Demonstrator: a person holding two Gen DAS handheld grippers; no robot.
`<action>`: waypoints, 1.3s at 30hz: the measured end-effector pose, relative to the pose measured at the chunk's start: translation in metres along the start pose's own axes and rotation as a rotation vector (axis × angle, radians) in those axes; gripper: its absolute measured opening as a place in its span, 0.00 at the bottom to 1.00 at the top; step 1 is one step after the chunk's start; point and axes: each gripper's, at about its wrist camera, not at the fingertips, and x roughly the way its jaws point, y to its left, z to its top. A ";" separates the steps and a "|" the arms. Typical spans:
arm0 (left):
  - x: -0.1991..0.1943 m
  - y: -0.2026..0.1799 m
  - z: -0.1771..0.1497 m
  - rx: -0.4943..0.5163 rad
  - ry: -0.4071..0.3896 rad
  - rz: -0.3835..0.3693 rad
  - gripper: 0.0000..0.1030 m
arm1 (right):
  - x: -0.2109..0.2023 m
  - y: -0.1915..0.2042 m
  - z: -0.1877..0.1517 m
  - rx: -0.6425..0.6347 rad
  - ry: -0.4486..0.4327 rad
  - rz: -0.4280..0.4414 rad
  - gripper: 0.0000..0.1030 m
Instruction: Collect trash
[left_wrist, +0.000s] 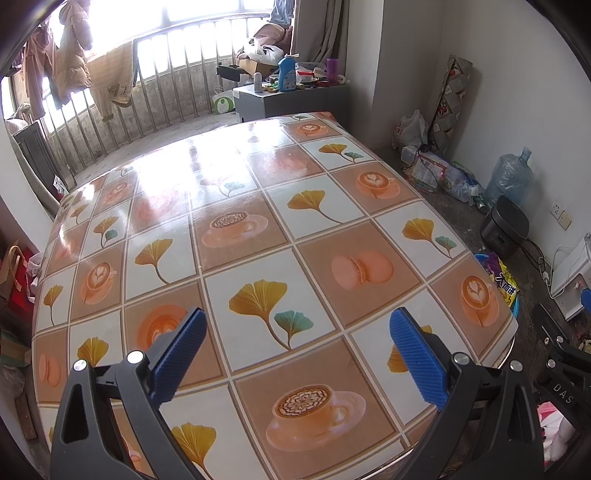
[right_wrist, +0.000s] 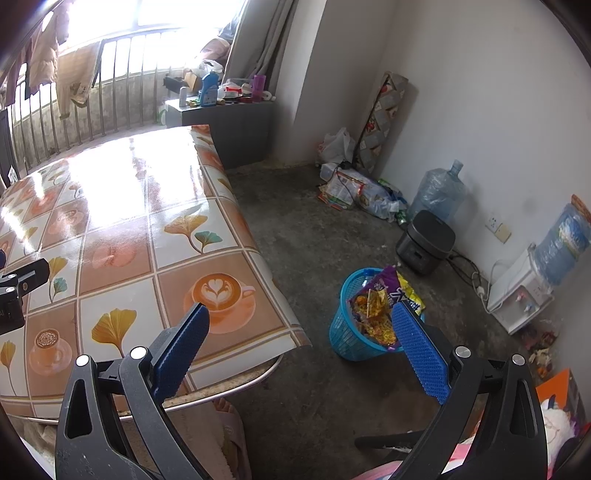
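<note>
Both tools, left (left_wrist: 295, 350) and right (right_wrist: 301, 347), gape empty; wrappers (right_wrist: 384, 306) fill the basket (right_wrist: 347, 332), table (left_wrist: 258, 206) bare. Collection looks done; next, withdraw.

We've got our right gripper (right_wrist: 301, 325) spread wide with nothing between its blue pads (right_wrist: 421, 354), hanging past the table's (right_wrist: 122, 236) near corner. On the concrete floor (right_wrist: 314, 229) beyond sits our blue basket (right_wrist: 345, 328), stuffed with snack wrappers (right_wrist: 376, 302), a purple-and-yellow bag poking over the rim. The right pad overlaps the basket's edge from our angle. A black appliance (right_wrist: 424, 242) stands further back.
</note>
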 end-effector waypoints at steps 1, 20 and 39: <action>0.000 0.000 0.000 0.000 0.001 0.000 0.94 | 0.000 0.000 0.000 0.000 0.000 0.000 0.92; 0.000 0.001 -0.001 0.002 0.007 0.002 0.94 | 0.000 -0.001 0.000 0.001 0.001 0.000 0.92; 0.001 0.001 0.000 0.003 0.008 0.002 0.94 | 0.002 0.002 0.001 0.000 0.001 0.002 0.92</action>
